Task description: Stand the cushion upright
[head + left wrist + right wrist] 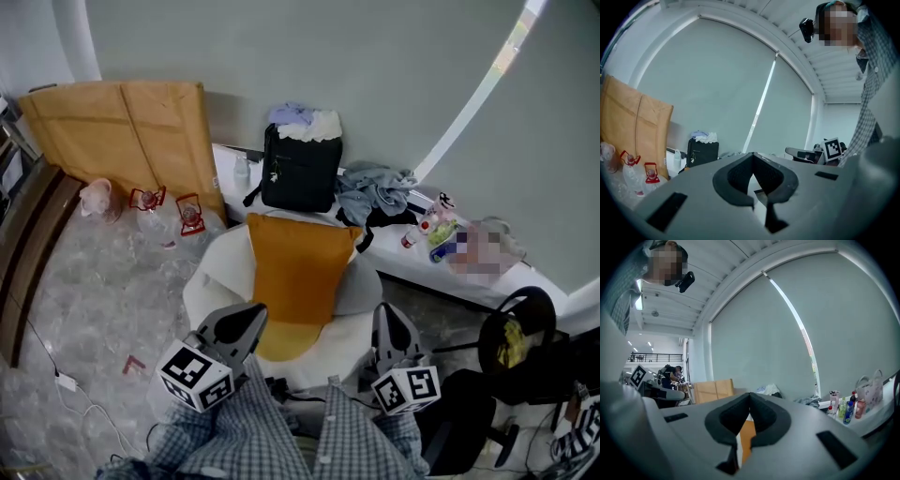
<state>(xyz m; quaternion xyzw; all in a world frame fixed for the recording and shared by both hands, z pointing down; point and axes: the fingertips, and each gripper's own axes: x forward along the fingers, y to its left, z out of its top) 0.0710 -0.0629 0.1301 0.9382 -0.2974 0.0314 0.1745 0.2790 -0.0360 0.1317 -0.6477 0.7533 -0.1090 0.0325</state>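
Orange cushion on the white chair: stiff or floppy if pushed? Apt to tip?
Probably soft and floppy: the orange cushion curls forward at its lower edge on the white chair. Likely light, being plump fabric. A push could tip it; it stands on edge.

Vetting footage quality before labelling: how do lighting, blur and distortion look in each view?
Head view: even, soft light, cushion clear, wall stripe bowed. Left gripper view: strong fisheye, dark corners. Right gripper view: same fisheye; bottles small near the edge.

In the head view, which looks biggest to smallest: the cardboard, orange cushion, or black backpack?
1. Tan folded cardboard
2. Orange fabric cushion
3. Black backpack
The cushion is nearer the camera, so true sizes are unsure.
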